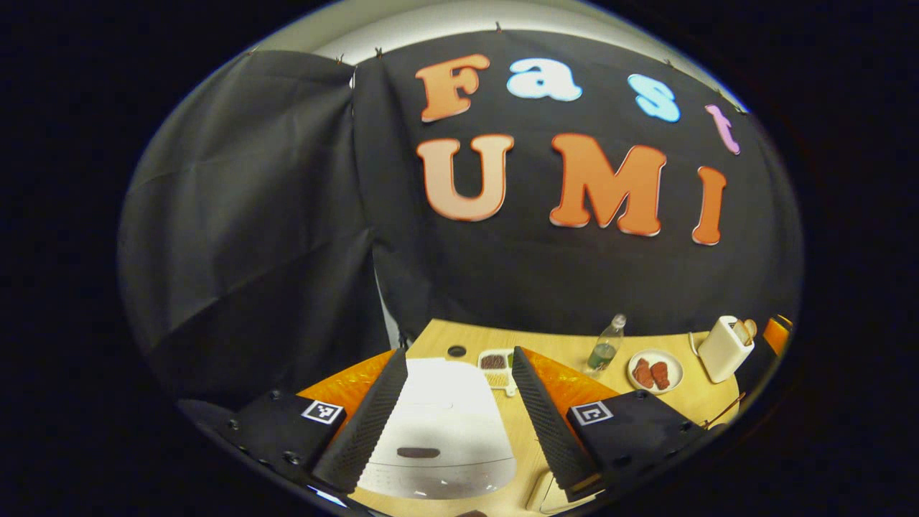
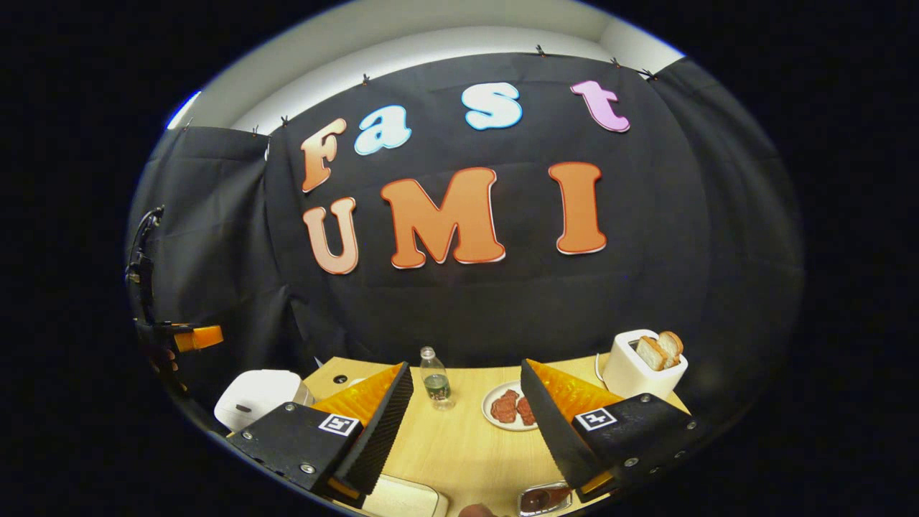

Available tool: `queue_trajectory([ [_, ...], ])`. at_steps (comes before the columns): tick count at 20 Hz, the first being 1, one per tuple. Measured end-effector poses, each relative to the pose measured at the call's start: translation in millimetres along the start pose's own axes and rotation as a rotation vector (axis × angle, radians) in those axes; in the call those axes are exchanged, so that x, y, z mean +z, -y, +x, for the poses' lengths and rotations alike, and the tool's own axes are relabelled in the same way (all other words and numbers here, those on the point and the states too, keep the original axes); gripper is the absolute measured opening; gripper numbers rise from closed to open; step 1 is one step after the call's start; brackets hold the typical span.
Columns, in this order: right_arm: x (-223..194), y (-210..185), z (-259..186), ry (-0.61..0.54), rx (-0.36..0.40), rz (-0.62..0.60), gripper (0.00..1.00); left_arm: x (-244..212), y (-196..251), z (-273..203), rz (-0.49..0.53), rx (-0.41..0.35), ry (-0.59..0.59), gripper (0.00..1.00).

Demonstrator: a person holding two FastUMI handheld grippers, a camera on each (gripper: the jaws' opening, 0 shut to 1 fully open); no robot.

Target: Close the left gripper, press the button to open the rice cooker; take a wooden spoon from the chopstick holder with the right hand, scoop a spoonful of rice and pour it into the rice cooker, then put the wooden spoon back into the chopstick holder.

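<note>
The white rice cooker (image 1: 438,424) sits with its lid down right below my left gripper (image 1: 459,353), whose fingers stand wide apart on either side of it, open and holding nothing. A dark oval button (image 1: 418,452) shows on the cooker's near face. Behind the cooker lies a small divided dish of grains (image 1: 497,365). In the right gripper view, my right gripper (image 2: 465,366) hangs open and holding nothing above the wooden table (image 2: 459,445). The rice cooker (image 2: 255,398) stands far off to its left, with an orange part of the other gripper (image 2: 192,337) above it.
A plastic bottle (image 2: 436,388), a plate of red meat (image 2: 511,408) and a white toaster with bread (image 2: 641,366) stand along the back of the table. A pale flat box (image 2: 402,499) and a small container of dark food (image 2: 542,497) lie at the near edge.
</note>
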State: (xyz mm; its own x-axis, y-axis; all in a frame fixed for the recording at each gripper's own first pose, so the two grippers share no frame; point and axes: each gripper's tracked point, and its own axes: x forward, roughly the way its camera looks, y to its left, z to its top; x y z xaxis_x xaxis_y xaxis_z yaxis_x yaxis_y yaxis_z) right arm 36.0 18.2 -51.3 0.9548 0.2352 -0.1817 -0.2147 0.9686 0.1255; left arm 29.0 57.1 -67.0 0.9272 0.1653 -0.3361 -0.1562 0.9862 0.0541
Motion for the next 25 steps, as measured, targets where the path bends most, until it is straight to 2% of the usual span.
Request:
queue_trajectory([
  [4,27,-35,-4,0.113,0.038,-0.053,0.94,34,18,-39,0.051,-0.04,0.207,0.99],
  [5,31,-41,-6,0.139,0.043,-0.062,0.93,38,22,-48,0.064,-0.049,0.248,0.96],
  [6,34,-46,-8,0.16,0.047,-0.071,0.93,43,26,-56,0.072,-0.061,0.283,1.0],
  [7,37,-51,-11,0.178,0.052,-0.082,0.93,46,31,-62,0.071,-0.071,0.317,1.0],
  [8,38,-54,-13,0.194,0.054,-0.098,0.94,47,34,-64,0.065,-0.08,0.338,0.96],
  [9,39,-58,-15,0.209,0.06,-0.112,0.94,47,36,-66,0.056,-0.087,0.345,1.0],
  [13,38,-68,-23,0.246,0.076,-0.106,0.94,33,44,-76,0.023,-0.133,0.35,1.0],
  [22,31,-62,-20,0.225,0.074,-0.088,0.94,24,21,-70,-0.003,-0.088,0.325,1.0],
  [25,27,-65,-18,0.217,0.079,-0.103,0.94,35,12,-69,-0.011,-0.068,0.387,1.0],
])
